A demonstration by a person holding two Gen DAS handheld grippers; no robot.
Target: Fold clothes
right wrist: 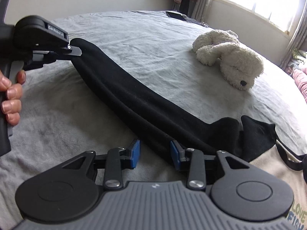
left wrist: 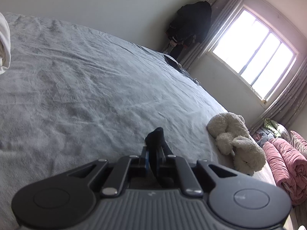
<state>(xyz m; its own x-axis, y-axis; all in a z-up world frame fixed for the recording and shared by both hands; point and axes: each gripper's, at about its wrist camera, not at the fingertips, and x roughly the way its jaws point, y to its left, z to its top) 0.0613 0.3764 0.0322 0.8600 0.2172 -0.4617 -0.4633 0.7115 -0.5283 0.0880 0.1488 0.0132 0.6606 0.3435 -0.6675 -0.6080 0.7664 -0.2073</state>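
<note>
Two claws work one black garment (right wrist: 138,95): left claw (right wrist: 76,51) at ten o'clock pinches its end; right claw (right wrist: 155,154), spread, should clamp the near edge next.

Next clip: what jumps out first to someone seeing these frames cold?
A long black garment stretches across the grey bed, one end pinched in the left gripper, while the open right gripper stands beside its lower part. A white plush dog lies near the window side.
</note>
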